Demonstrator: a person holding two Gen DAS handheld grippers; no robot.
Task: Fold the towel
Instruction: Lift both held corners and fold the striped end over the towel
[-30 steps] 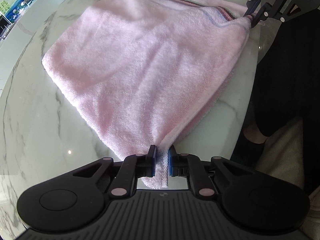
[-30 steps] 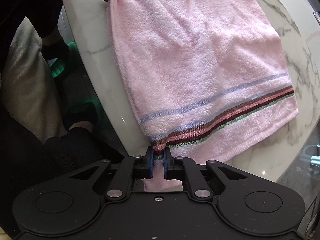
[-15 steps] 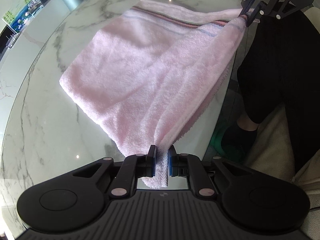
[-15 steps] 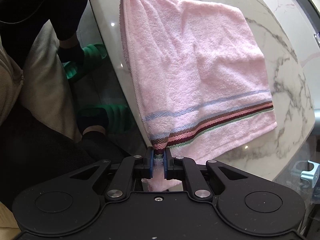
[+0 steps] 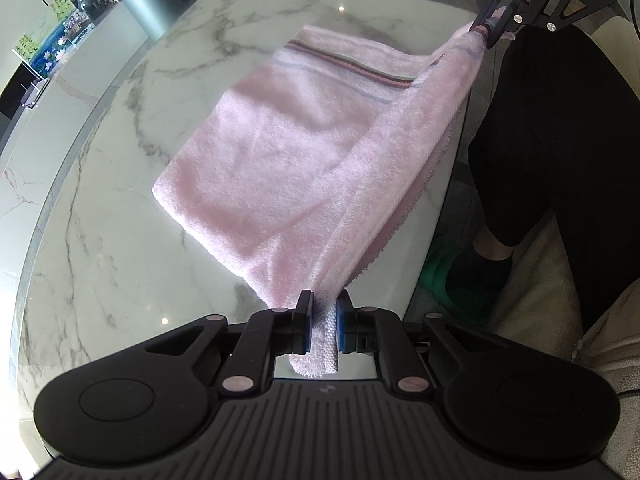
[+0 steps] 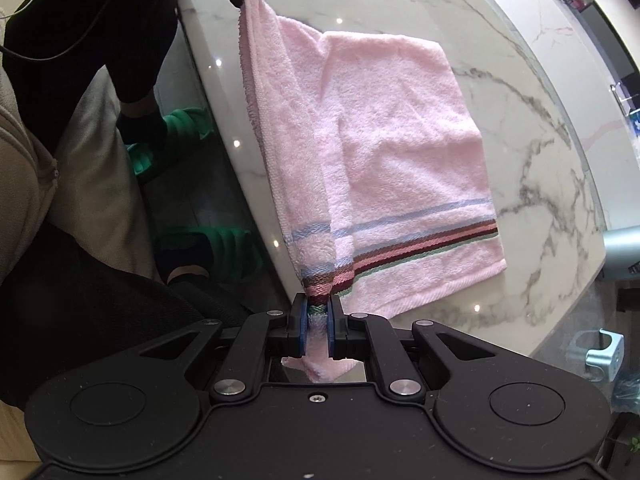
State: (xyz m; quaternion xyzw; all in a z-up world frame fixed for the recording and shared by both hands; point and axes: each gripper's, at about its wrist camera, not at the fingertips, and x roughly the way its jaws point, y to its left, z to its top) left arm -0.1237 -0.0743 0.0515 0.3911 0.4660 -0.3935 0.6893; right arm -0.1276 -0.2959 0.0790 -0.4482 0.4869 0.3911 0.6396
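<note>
Marble-veined and glossy, the surface [image 5: 100, 240] carried a pink towel [image 5: 280, 160] whose near edge hung lifted above it. Nearest the left wrist camera, the left gripper [image 5: 320, 320] had its fingers [image 5: 305, 320] closed on the plain corner of the towel, a tuft of cloth poking out behind them. In the right wrist view the right gripper [image 6: 317, 320] was likewise clamped, its fingers [image 6: 300, 322] pinching the striped corner. Between the two grips the raised hem ran taut as a ridge along the surface's near side, beside the person's dark trousers [image 5: 560, 140] and green slippers [image 6: 224, 252]. Beyond that ridge the rest of the towel sloped away and lay flat, its far edge and far striped corner [image 6: 488, 248] resting on the marble, well away from both grippers. With the held hem on the near side and the free edge directly ahead of both grippers, the fold would likely call for carrying the hem forward across the cloth to meet that edge. Farther off stood a grey bin [image 5: 148, 8].
</note>
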